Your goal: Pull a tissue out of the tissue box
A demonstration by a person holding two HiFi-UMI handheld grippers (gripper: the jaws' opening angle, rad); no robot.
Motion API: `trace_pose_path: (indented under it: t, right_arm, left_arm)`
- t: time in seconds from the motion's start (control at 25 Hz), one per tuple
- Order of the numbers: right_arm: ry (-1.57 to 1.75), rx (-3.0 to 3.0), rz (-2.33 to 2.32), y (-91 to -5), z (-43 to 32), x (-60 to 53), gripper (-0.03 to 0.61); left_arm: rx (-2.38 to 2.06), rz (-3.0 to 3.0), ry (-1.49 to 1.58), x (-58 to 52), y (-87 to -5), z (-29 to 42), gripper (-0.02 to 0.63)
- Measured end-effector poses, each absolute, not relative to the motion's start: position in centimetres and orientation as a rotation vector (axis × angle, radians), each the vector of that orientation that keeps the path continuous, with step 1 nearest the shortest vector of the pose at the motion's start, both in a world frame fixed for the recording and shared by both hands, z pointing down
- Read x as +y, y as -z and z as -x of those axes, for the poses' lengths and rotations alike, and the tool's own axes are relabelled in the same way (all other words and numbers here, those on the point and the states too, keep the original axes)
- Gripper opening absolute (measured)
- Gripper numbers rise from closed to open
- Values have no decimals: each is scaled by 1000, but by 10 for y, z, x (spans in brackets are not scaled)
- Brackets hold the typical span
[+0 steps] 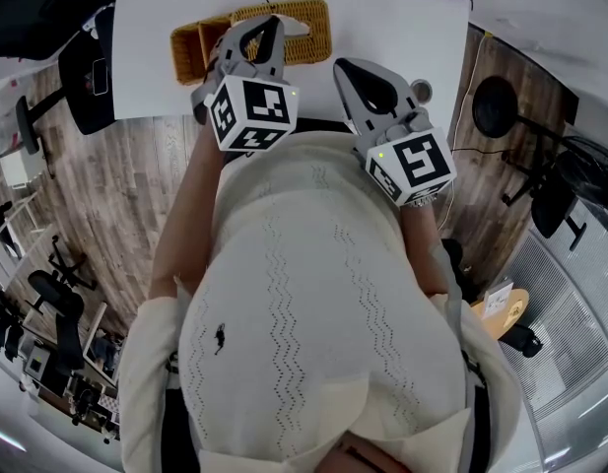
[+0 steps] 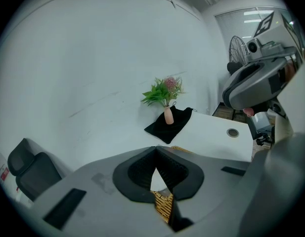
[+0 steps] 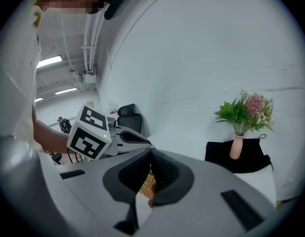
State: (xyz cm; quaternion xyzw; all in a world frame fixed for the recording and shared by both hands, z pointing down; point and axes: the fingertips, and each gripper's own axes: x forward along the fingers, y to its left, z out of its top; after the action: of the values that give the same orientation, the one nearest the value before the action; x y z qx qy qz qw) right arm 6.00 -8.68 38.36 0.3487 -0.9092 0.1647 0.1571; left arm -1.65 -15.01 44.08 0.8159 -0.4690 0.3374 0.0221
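A yellow woven tissue box (image 1: 308,37) lies on the white table (image 1: 156,8) at its near edge. A white scrap, perhaps a tissue (image 1: 296,27), shows at the box's top. My left gripper (image 1: 273,22) is over the box, jaws shut with nothing between them. A strip of the box (image 2: 163,206) shows through the gap behind the tips of my left gripper (image 2: 155,149). My right gripper (image 1: 341,68) hangs to the right of the box over the table edge, also shut and empty. In the right gripper view, the box (image 3: 148,184) shows behind my right gripper (image 3: 151,153).
A pink vase with flowers (image 2: 168,113) stands on a black cloth (image 2: 172,125) at the table's far side. A round cable hole (image 1: 420,92) is at the table's right edge. A fan (image 1: 496,106) and office chairs (image 1: 87,72) stand on the wood floor around the table.
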Motion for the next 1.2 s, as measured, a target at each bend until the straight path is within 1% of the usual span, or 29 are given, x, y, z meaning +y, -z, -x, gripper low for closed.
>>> trace_pose_path:
  t: [1.2]
  right_arm:
    - [-445,-2610,-969,-384,-52,-89,2]
  left_arm:
    - [-1548,-2478,-882,-147,-412,36,12]
